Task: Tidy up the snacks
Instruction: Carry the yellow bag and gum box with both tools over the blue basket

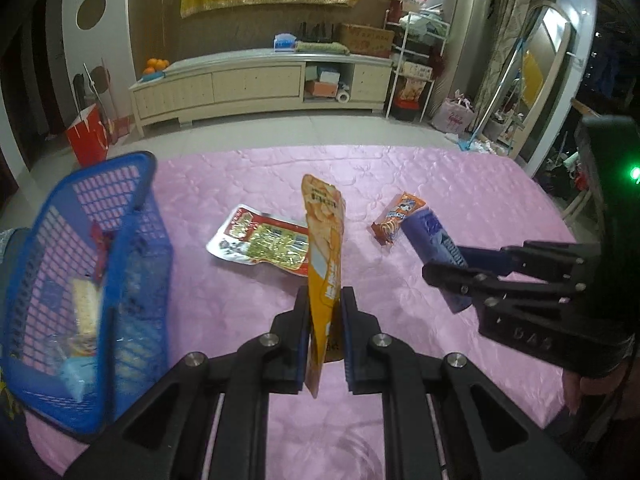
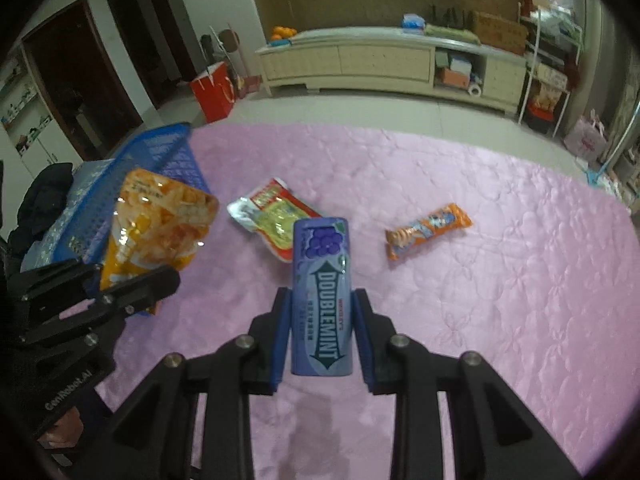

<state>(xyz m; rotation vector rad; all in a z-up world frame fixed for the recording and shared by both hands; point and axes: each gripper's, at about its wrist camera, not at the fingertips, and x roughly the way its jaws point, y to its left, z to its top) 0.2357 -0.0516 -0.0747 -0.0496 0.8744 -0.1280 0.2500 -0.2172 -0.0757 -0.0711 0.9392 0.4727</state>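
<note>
Pink quilted cloth covers the desk (image 1: 400,184), with a living room and a low cream cabinet (image 1: 260,80) behind. Left hand-held gripper (image 1: 325,320): closed on an orange chip bag (image 1: 324,240), held edge-on and off the cloth, beside the blue basket (image 1: 132,200). Right hand-held gripper (image 2: 320,320): closed on a purple Doublemint gum bottle (image 2: 322,292), also lifted. Basket: tilted, already holding a few packets that are too blurred to identify. Remaining on the cloth, apart from each other: a red-and-yellow flat pouch (image 2: 276,216) and a small orange snack bar (image 2: 428,230). Judged risks: the chip bag is thin and slick, pinched near its lower end, so it may slide or fold out of the jaws in transit; the basket, leaning on its side, may tip or shed contents if either load strikes its rim; both grippers approaching one opening together may collide.
</note>
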